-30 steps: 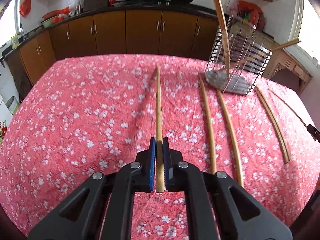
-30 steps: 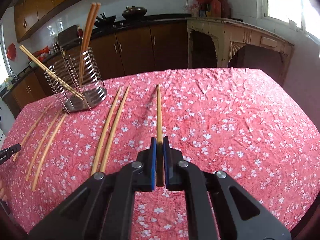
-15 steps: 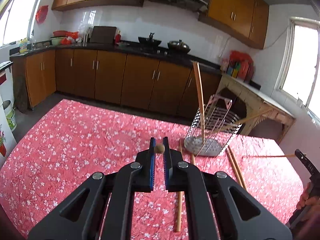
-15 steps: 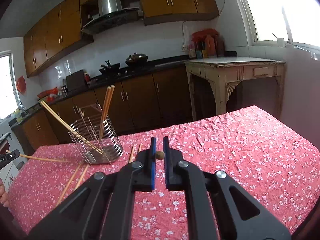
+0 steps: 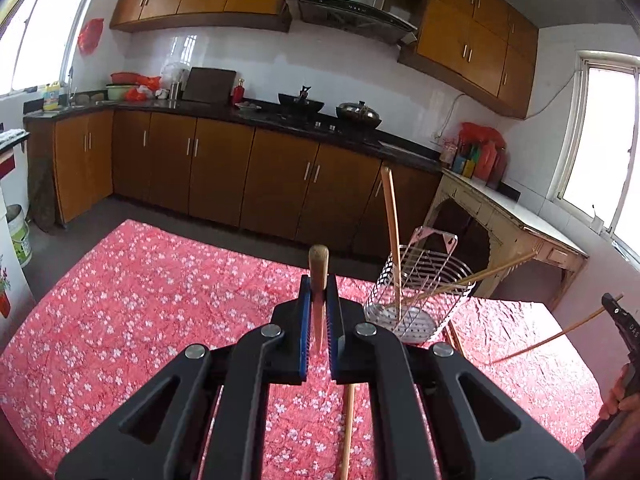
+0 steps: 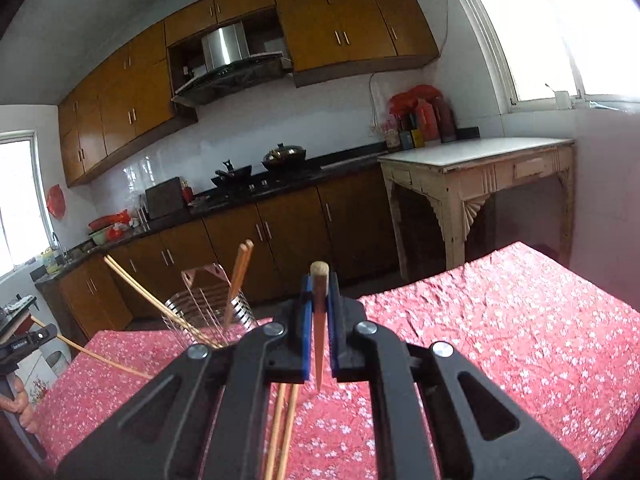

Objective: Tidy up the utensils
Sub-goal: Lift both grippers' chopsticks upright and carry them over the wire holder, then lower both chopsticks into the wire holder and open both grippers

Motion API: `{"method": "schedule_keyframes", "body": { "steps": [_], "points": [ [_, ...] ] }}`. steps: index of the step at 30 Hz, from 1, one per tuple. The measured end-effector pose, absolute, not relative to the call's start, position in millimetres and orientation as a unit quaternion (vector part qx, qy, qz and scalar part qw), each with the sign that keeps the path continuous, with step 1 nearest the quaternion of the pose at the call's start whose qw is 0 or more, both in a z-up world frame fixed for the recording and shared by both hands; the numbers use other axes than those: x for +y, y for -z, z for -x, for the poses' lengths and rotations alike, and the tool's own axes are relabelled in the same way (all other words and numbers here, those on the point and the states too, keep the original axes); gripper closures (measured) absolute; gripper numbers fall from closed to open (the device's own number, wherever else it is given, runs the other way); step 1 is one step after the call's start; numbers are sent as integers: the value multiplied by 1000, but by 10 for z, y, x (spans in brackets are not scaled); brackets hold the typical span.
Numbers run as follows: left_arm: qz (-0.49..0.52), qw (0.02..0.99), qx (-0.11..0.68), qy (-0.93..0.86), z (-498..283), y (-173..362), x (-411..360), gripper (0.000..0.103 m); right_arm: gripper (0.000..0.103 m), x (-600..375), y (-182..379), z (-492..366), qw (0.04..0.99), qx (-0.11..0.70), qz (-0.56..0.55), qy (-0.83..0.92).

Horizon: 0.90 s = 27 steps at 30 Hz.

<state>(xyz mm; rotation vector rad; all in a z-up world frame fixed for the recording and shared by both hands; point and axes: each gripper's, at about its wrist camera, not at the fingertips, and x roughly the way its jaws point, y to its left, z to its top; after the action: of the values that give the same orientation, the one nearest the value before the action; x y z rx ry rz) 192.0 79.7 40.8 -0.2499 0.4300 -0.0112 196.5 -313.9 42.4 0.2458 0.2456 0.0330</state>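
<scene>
Since lifting off the tablecloth [image 5: 120, 320], both chopsticks now tilt upward.

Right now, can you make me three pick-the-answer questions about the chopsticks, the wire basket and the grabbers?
1. Where does the wire basket stand?
A. on the red flowered tablecloth
B. on the black kitchen counter
C. on the floor

2. What colour are the pads inside the left gripper?
A. yellow
B. blue
C. white

3. What is the right gripper doing?
A. hanging wide open and empty
B. clamped on a spoon
C. shut on a chopstick

Answers: 1 A, the basket's base rests on the cloth. 2 B, blue strips line both fingers. 3 C, the wooden stick sits pinched between its pads.
</scene>
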Motion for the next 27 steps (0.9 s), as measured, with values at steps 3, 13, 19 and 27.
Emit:
{"method": "schedule_keyframes", "body": {
  "steps": [3,13,19,27],
  "points": [
    [119,973,196,8,-1909,-570,772,96,95,-3112,-625,-1935,987,108,-116,-23],
    [106,983,145,27,-1900,-1153,541,96,95,-2959,-1259,-2021,977,89,-164,-104],
    [123,989,76,27,-2022,-1617,329,96,95,-2652,-1548,-2290,980,47,-154,-118],
    [152,986,59,18,-2540,-1522,133,96,95,-2313,-1405,-2854,984,56,-128,-107]
  ]
}}
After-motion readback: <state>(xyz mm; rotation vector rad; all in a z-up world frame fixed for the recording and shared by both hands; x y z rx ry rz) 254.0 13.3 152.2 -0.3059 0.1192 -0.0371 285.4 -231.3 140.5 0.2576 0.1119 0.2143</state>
